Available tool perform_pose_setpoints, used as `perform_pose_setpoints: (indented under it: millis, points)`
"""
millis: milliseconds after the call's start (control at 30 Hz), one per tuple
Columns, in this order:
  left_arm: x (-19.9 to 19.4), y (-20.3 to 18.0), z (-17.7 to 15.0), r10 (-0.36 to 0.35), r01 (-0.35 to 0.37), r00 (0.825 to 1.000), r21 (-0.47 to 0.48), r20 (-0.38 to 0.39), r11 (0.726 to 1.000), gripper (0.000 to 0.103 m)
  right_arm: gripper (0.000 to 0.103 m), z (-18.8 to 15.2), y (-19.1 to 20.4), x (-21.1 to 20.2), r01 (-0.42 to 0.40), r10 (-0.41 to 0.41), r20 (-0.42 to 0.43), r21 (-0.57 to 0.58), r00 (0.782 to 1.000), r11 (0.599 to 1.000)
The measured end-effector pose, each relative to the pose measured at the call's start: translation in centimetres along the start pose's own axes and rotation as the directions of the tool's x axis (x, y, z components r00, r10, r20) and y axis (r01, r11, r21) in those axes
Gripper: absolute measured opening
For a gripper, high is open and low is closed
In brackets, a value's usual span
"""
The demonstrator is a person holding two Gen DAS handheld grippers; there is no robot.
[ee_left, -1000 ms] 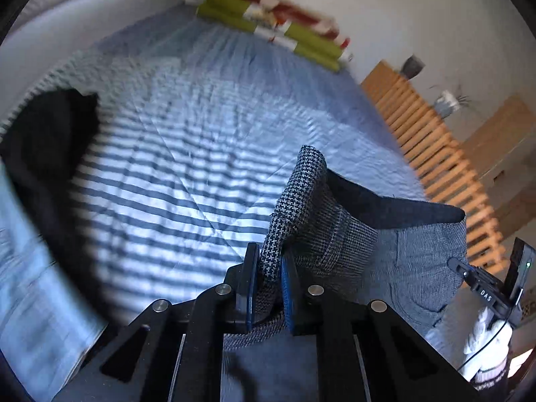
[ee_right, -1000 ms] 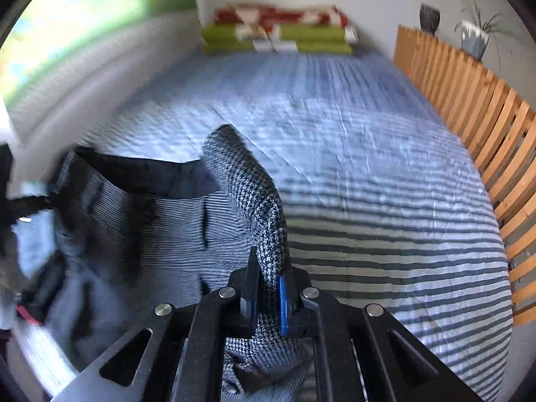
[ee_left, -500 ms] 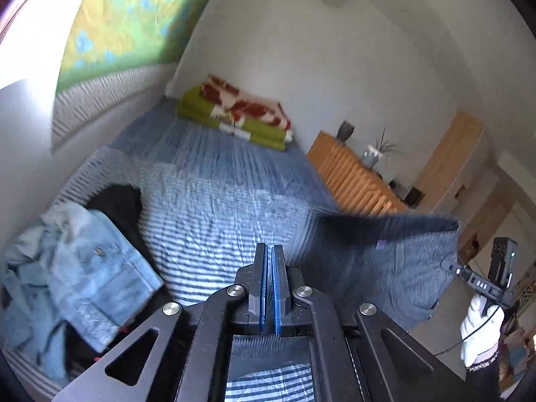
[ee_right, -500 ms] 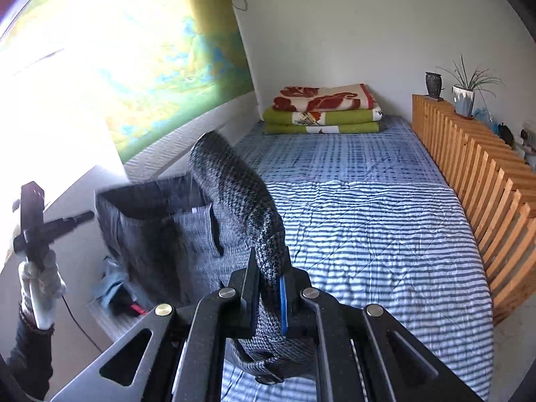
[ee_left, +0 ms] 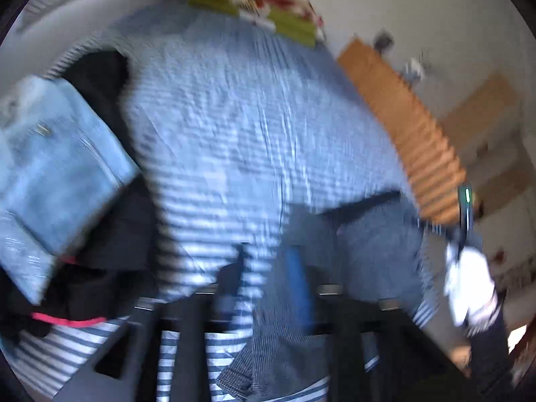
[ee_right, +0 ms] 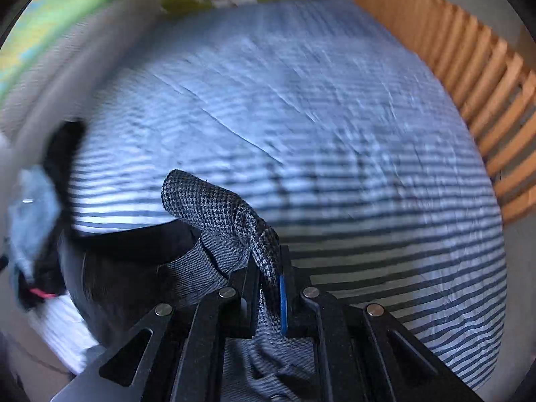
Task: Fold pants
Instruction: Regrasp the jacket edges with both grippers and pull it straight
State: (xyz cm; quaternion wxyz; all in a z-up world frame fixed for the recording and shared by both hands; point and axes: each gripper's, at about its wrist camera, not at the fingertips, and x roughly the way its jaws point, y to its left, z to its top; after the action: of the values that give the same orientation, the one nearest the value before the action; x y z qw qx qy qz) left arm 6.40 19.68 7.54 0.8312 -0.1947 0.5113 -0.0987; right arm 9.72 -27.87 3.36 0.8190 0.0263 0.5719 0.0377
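A: How many garments do you count?

B: 1 pair of grey checked pants (ee_right: 214, 201), the piece being folded. Off to the side lies a heap: 1 pale blue denim piece (ee_left: 57, 167) on top of dark clothes (ee_left: 110, 234) with a pink trim. At the far end of the bed sit folded blankets (ee_left: 264, 6), green with a red-and-white 1 on top; blur stops me counting the layers.

A: And the 2 grippers?

B: The right gripper (ee_right: 268, 278) has its jaws pressed together on a fold of the pants' hem or waistband, the fabric rising in a loop above the fingertips. The left gripper (ee_left: 268, 278) has its jaws spread apart; they have just been opening. Pants cloth lies below and between them, but the pads do not press on it.

A: Where are the pants, then?

B: At the near edge of the striped bed cover (ee_right: 335, 117), draped across it from the right gripper's pinch toward the left gripper. In the left wrist view the dark inner waistband (ee_left: 365, 201) runs toward the right, where a gloved hand (ee_left: 469, 284) holds the other gripper.

A: Any containers?

B: None I can make out. On the wooden slatted rail (ee_right: 469, 67) stand small blurred things, perhaps pots; I cannot tell.

A: Room to move?

B: The middle of the bed is bare striped cover. A wall bounds 1 long side, the slatted rail the other, and the heap sits at the near corner by the wall.
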Motion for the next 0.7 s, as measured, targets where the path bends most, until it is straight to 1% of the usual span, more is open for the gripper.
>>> perform_pose_setpoints:
  millis: [33, 67, 100, 167, 200, 233, 267, 300, 333, 367, 400, 433, 467, 500, 533, 600, 633, 667, 700]
  points:
    - [1.6, -0.2, -0.6, -0.006, 0.006, 1.000, 0.003, -0.013, 1.000, 0.073, 0.008, -0.2, -0.8, 1.2, 0.015, -0.015, -0.010, 0.007, 1.000, 1.000]
    - [3.3, -0.1, -1.2, -0.011, 0.011, 1.000, 0.004, -0.021, 1.000, 0.078, 0.008, -0.3, -1.7, 2.3, 0.017, -0.017, -0.021, 0.022, 1.000, 1.000]
    - [5.5, -0.2, -1.7, -0.007, 0.007, 0.999, 0.011, -0.051, 1.000, 0.078, 0.008, -0.5, -2.4, 3.4, 0.010, -0.008, -0.040, 0.032, 0.999, 0.999]
    - [8.1, -0.2, -1.7, 0.004, -0.002, 0.997, 0.026, -0.080, 1.000, 0.078, 0.009, -0.6, -3.3, 4.8, 0.000, 0.003, -0.071, 0.029, 0.997, 1.000]
    - [9.6, 0.2, -1.5, -0.002, 0.003, 0.995, 0.007, -0.101, 1.000, 0.081, 0.009, -0.6, -3.4, 5.3, 0.004, -0.003, -0.082, 0.016, 0.997, 1.000]
    - [11.3, 0.9, -1.2, -0.015, 0.011, 0.991, -0.029, -0.134, 1.000, 0.083, 0.012, -0.7, -3.5, 5.7, 0.005, -0.005, -0.086, -0.005, 0.996, 1.000]
    - [12.9, 1.8, -0.9, -0.013, -0.001, 0.988, -0.086, -0.156, 0.996, 0.083, 0.015, -0.9, -3.6, 5.7, 0.001, -0.003, -0.085, -0.020, 0.996, 1.000]
    - [14.1, 2.6, -0.7, -0.008, -0.011, 0.988, -0.118, -0.156, 0.993, 0.083, 0.020, -0.9, -3.7, 5.6, -0.002, -0.001, -0.084, -0.032, 0.996, 0.999]
    - [14.9, 3.0, -0.4, -0.007, -0.014, 0.988, -0.137, -0.154, 0.990, 0.083, 0.033, -1.0, -3.8, 5.4, 0.002, -0.005, -0.081, -0.043, 0.997, 0.999]
    - [15.4, 3.3, -0.3, -0.024, -0.001, 0.989, -0.162, -0.149, 0.987, 0.082, 0.047, -1.0, -3.9, 5.0, 0.005, -0.009, -0.066, -0.052, 0.998, 0.999]
    - [16.2, 3.6, -0.3, -0.071, 0.042, 0.987, -0.191, -0.147, 0.981, 0.080, 0.054, -1.1, -3.6, 4.7, 0.006, -0.009, -0.046, -0.065, 0.999, 0.998]
    - [16.7, 3.5, -0.3, -0.092, 0.062, 0.985, -0.201, -0.148, 0.978, 0.066, 0.063, -1.2, -3.3, 4.5, 0.014, -0.016, -0.022, -0.101, 1.000, 0.995]
    - [17.2, 3.2, -0.5, -0.106, 0.075, 0.983, -0.204, -0.148, 0.976, 0.054, 0.064, -1.2, -2.8, 4.6, 0.029, -0.031, -0.012, -0.130, 0.999, 0.991]
    - [17.7, 2.7, -0.6, -0.101, 0.067, 0.980, -0.194, -0.170, 0.979, 0.025, 0.064, -1.3, -2.4, 4.8, 0.044, -0.045, -0.005, -0.161, 0.999, 0.986]
    - [18.2, 2.5, -0.6, -0.093, 0.058, 0.979, -0.191, -0.180, 0.980, 0.020, 0.064, -1.1, -1.7, 5.2, 0.072, -0.072, 0.008, -0.185, 0.997, 0.980]
    - [18.3, 1.7, -0.9, -0.067, 0.037, 0.985, -0.182, -0.159, 0.983, 0.015, 0.064, -0.5, -0.9, 6.6, 0.124, -0.123, 0.016, -0.182, 0.992, 0.975]
    - [18.1, 1.4, -1.0, -0.060, 0.033, 0.987, -0.181, -0.146, 0.983, 0.014, 0.063, -0.2, -0.6, 7.4, 0.139, -0.139, 0.014, -0.180, 0.990, 0.974]
    - [17.7, 1.2, -1.1, -0.066, 0.041, 0.989, -0.188, -0.131, 0.981, 0.013, 0.060, 0.0, -0.4, 8.1, 0.165, -0.166, 0.014, -0.186, 0.986, 0.969]
    - [16.8, 1.0, -1.0, -0.073, 0.050, 0.991, -0.196, -0.112, 0.979, 0.013, 0.051, 0.2, -0.2, 8.7, 0.195, -0.195, 0.018, -0.190, 0.981, 0.962]
